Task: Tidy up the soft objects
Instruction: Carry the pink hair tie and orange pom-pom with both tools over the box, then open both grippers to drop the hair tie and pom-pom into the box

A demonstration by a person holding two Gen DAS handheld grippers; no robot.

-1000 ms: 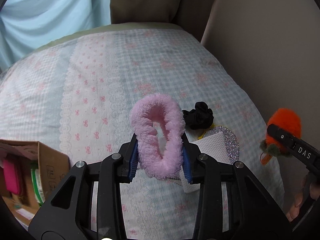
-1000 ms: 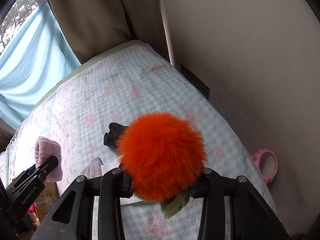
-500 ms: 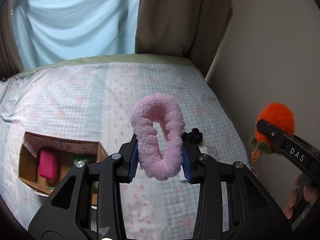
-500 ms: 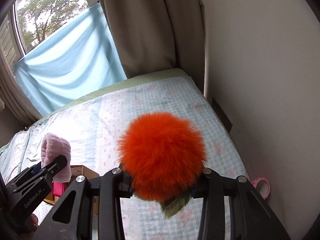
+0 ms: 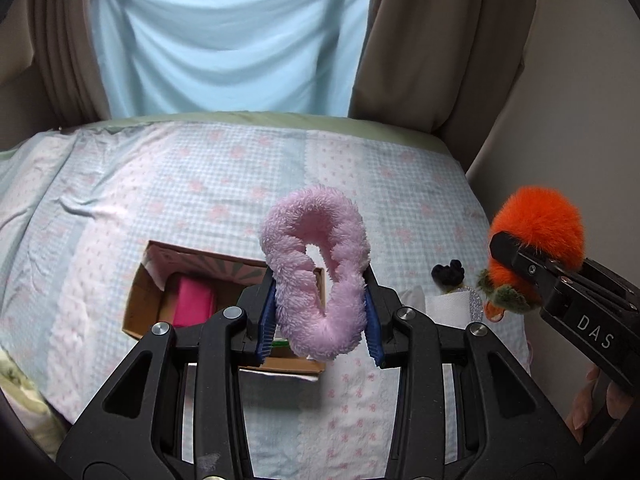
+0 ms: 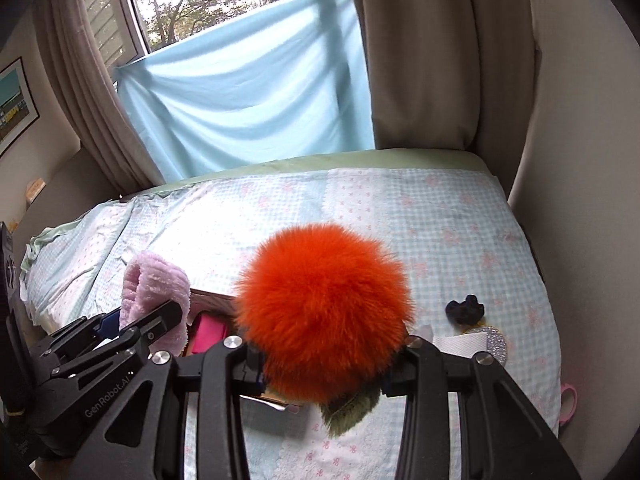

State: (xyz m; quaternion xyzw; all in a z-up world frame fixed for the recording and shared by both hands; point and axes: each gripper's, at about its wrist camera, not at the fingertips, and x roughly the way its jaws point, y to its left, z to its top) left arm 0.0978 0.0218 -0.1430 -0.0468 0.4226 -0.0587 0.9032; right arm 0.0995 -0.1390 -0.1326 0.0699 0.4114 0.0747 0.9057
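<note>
Two soft items are in your grip. From the left wrist view, your left gripper (image 5: 320, 320) is clamped on the fluffy pink scrunchie (image 5: 316, 272), held upright at frame centre. Half a second ago the cardboard box (image 5: 144, 304) sat low at the left edge; now it lies directly behind and below the scrunchie, with a magenta item (image 5: 194, 304) inside. You have lifted and swung over it, so a release looks close. At the right edge, your right gripper (image 5: 532, 268) pinches the orange pom-pom (image 5: 536, 224). A black scrunchie (image 5: 448, 271), a white tissue (image 5: 444, 308) and a glittery silver disc (image 5: 474, 306) lie on the checked bedspread (image 5: 160, 184) at centre right.

From the right wrist view, the orange pom-pom (image 6: 324, 312) fills the centre, gripped by the closed right gripper (image 6: 324, 368), its green leaf (image 6: 352, 408) dangling below. The box, absent a second ago, now peeks out left of the pom-pom. The pink scrunchie (image 6: 156, 296) sits at left in the left gripper (image 6: 160, 320). Remaining items, black scrunchie (image 6: 464, 311) included, are at right.
</note>
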